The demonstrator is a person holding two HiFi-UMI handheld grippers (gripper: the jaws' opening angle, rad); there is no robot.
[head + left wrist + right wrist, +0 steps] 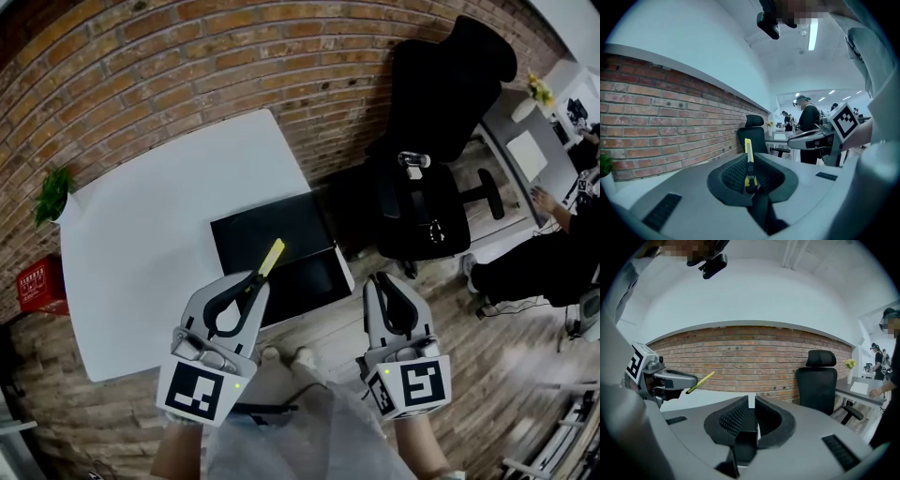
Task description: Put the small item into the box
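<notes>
On the white table (150,234), one potted plant (53,193) stands at the far left corner. The left gripper (251,281) has its jaws clamped on the one small item (272,256), a slim yellow stick, gripped by its lower end so the rest reaches forward over the box, likely ready for dropping in. The single black box (272,225) sits at the table's right edge. The right gripper (379,281) hangs beside it off the table, jaws drawn almost together on nothing, seemingly just waiting. One office chair (427,202) stands beyond.
</notes>
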